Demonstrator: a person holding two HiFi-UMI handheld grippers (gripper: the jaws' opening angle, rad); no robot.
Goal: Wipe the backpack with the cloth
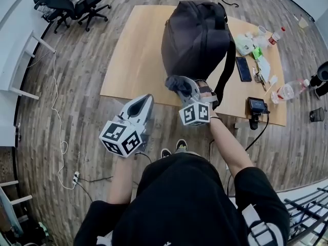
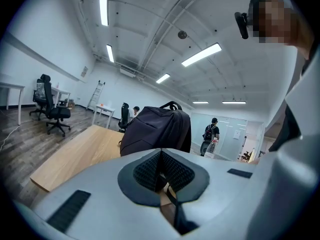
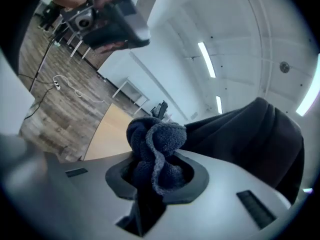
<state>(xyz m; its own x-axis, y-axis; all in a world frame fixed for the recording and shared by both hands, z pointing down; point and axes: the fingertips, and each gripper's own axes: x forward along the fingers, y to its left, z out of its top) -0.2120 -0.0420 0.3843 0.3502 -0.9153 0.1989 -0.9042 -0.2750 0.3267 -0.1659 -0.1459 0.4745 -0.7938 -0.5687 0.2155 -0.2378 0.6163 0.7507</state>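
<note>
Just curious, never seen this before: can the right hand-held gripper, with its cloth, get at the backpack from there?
Probably yes. The right hand-held gripper, shut on the cloth, is close by the backpack's near side, with nothing visible between them.

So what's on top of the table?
A dark backpack, a black phone, a clear plastic bottle and small clutter. Whatever lies beneath the backpack is hidden.
</note>
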